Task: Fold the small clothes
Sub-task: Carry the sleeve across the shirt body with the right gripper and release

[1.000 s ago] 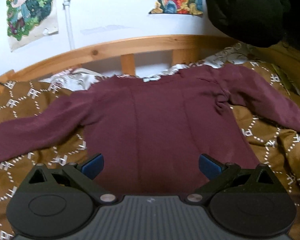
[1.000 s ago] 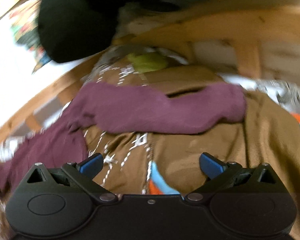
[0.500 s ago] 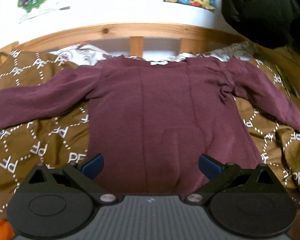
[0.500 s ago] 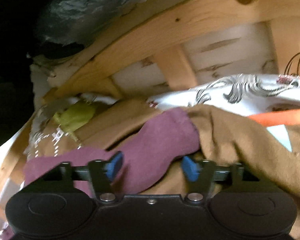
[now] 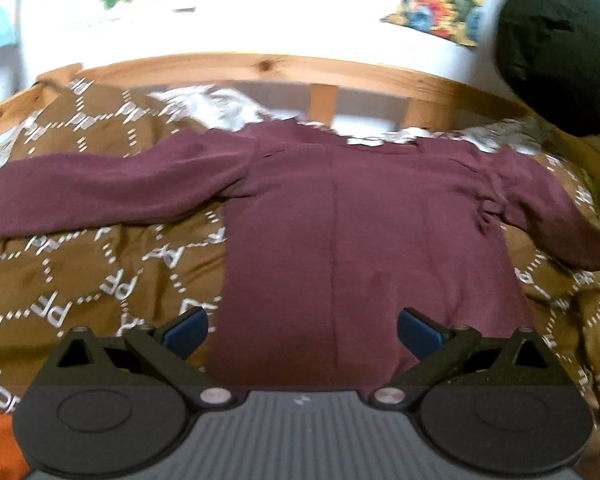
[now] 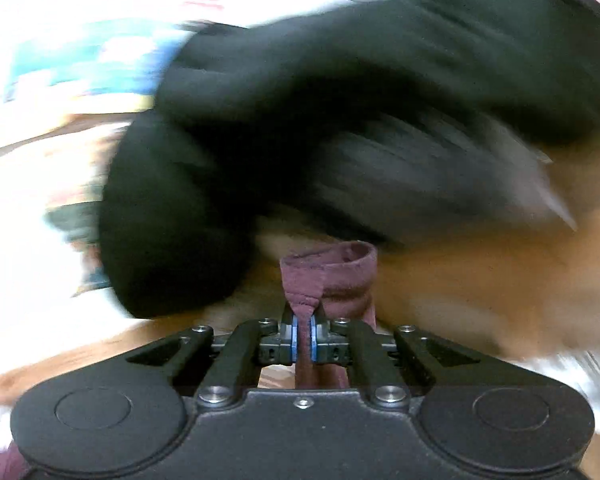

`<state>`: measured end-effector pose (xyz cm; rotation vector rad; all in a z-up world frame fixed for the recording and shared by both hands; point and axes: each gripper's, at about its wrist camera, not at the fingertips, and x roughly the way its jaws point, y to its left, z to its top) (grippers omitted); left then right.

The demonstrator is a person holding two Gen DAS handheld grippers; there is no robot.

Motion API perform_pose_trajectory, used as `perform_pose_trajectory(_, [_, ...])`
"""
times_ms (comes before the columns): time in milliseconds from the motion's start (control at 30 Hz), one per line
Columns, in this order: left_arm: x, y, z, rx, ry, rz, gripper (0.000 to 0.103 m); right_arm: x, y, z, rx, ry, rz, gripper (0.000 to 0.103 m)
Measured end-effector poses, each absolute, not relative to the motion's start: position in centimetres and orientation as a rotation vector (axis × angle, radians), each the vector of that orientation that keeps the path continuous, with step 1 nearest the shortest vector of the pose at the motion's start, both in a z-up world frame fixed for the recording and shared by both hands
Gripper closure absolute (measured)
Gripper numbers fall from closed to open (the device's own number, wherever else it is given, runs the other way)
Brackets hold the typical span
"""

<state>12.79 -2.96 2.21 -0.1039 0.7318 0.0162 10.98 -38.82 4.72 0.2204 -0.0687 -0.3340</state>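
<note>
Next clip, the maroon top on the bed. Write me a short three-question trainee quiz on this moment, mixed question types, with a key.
1. True or false: the right tool is shut on the sleeve cuff.
2. The maroon top lies on: A) a brown patterned blanket, B) a bare floor, C) a white towel.
3. Fill in: the left tool is ____ and grips nothing.

Key: 1 true; 2 A; 3 open.

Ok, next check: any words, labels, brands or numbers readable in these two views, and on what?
"PF": repeated white letters on the brown blanket, several upside down or sideways.
Wall pictures: blurred, nothing readable.
Maroon top: no print or label visible.
Right wrist view: motion-blurred, no text.
</note>
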Motion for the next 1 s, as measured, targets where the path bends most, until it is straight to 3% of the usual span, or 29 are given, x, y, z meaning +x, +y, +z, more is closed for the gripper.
perform_pose_trajectory(233, [13.0,1.6,2.3,-0.252,0.734,0.231,0.0,14.2,-28.5,5.8,-0.11,-0.084,0.192,0.097])
perform_pose_trajectory(633, [12.7,5.3,1.3,-0.291,0.768,0.381,0.0,14.2,-17.7,-0.9,-0.286,0.184,0.707,0.097])
perform_pose_trajectory(700, [12.9,5.1,1.1,-0.282,0.775,0.389,0.0,13.9,-17.1,-2.1,-0.296,0.233,0.736,0.093])
perform_pose_trajectory(800, [13.2,4.6,1.0,-0.262,0.78,0.387,0.001,13.4,-17.1,-3.8,-0.285,0.29,0.781,0.07])
perform_pose_trajectory(867, [13.4,4.1,1.0,-0.246,0.775,0.387,0.001,12.9,-17.9,-4.2,-0.248,0.293,0.798,0.036])
perform_pose_trajectory(1000, [13.6,3.0,0.9,-0.227,0.754,0.372,0.001,12.5,-20.1,-3.4,-0.193,0.275,0.777,0.021])
